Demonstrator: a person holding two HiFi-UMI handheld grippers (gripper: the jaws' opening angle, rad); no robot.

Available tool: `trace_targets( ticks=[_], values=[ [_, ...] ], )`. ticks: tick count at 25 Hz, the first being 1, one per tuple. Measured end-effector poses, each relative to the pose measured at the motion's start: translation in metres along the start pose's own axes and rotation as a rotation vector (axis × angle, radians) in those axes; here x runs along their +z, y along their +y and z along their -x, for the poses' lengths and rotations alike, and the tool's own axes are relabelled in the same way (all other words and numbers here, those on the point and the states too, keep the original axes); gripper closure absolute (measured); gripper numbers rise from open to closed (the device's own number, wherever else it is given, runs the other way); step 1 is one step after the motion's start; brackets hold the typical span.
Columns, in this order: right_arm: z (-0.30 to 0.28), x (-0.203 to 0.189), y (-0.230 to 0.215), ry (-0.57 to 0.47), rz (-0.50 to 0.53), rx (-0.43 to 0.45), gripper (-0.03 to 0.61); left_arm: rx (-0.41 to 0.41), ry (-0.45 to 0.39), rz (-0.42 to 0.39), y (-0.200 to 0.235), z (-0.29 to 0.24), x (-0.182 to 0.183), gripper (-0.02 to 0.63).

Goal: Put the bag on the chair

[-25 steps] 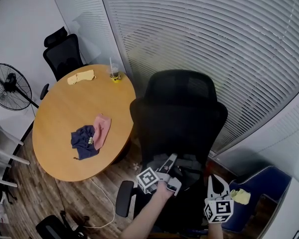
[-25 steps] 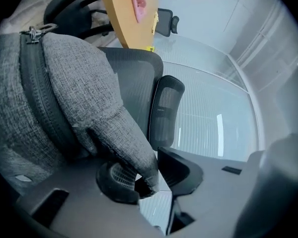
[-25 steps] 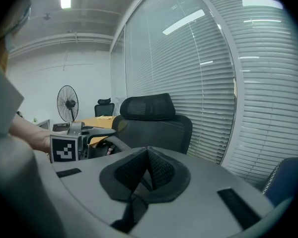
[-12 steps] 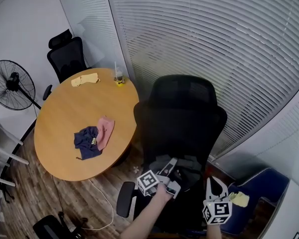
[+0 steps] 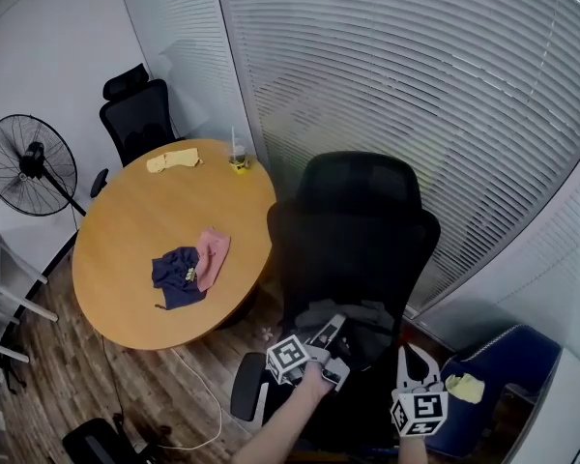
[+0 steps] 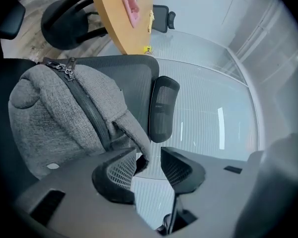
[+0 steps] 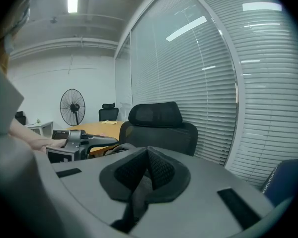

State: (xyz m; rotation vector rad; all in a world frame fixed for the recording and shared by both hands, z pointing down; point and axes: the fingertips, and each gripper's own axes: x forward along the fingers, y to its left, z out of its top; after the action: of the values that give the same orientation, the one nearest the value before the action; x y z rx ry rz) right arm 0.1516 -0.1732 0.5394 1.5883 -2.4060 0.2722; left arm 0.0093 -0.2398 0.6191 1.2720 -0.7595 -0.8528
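Bag (image 6: 54, 118) lies on chair (image 5: 353, 240); strap (image 6: 134, 135), at eleven o'clock between the just-opening jaws of left gripper (image 6: 148, 155), may snag on withdrawal; right gripper (image 7: 148, 152) pinched together, empty.

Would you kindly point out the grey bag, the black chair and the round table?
grey bag (image 6: 59, 118): left gripper view, its knitted side.
black chair (image 5: 353, 245): head view, its backrest.
round table (image 5: 145, 220): head view, bare top.

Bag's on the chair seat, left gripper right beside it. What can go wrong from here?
1. The left gripper has just been opening, but a corner of the bag sits in the gap, against one of the fingers. Backing away could snag it and drag the bag off the chair.
2. The bag looks bulky and rounded; it may slump or roll once let go.
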Motion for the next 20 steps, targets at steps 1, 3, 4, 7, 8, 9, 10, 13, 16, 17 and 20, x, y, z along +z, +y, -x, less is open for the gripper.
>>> trace_targets(
  ticks=[1, 3, 4, 7, 8, 9, 10, 13, 16, 17, 20],
  values=[
    [0.002, 0.001, 0.001, -0.003, 0.0, -0.001, 0.566, 0.001, 0.007, -0.011, -0.002, 0.002, -0.002, 0.462],
    [0.006, 0.001, 0.003, -0.011, 0.001, 0.0, 0.566, -0.002, 0.027, -0.045, -0.004, 0.006, -0.005, 0.474],
    [0.008, 0.002, 0.005, -0.015, 0.002, 0.0, 0.566, 0.001, 0.039, -0.064, -0.006, 0.009, -0.007, 0.479],
    [0.014, 0.007, 0.008, -0.021, 0.005, -0.003, 0.566, 0.013, 0.085, -0.102, -0.012, 0.015, -0.017, 0.484],
    [0.016, 0.008, 0.009, -0.025, 0.005, -0.002, 0.566, 0.01, 0.101, -0.111, -0.014, 0.016, -0.021, 0.485],
    [0.017, 0.009, 0.01, -0.029, 0.005, -0.001, 0.566, 0.009, 0.116, -0.123, -0.017, 0.017, -0.024, 0.487],
    [0.018, 0.011, 0.011, -0.032, 0.005, 0.001, 0.566, 0.007, 0.13, -0.141, -0.02, 0.017, -0.027, 0.501],
    [0.021, 0.018, 0.018, -0.043, 0.004, 0.011, 0.566, -0.034, 0.157, -0.233, -0.041, 0.02, -0.033, 0.548],
    [0.023, 0.023, 0.024, -0.059, -0.005, 0.017, 0.566, -0.038, 0.212, -0.45, -0.061, 0.024, -0.041, 0.578],
    [0.023, 0.024, 0.026, -0.064, -0.009, 0.018, 0.566, -0.013, 0.249, -0.588, -0.065, 0.025, -0.046, 0.581],
    [0.022, 0.026, 0.033, -0.079, -0.017, 0.022, 0.566, 0.028, 0.316, -0.936, -0.082, 0.03, -0.057, 0.589]
  ],
)
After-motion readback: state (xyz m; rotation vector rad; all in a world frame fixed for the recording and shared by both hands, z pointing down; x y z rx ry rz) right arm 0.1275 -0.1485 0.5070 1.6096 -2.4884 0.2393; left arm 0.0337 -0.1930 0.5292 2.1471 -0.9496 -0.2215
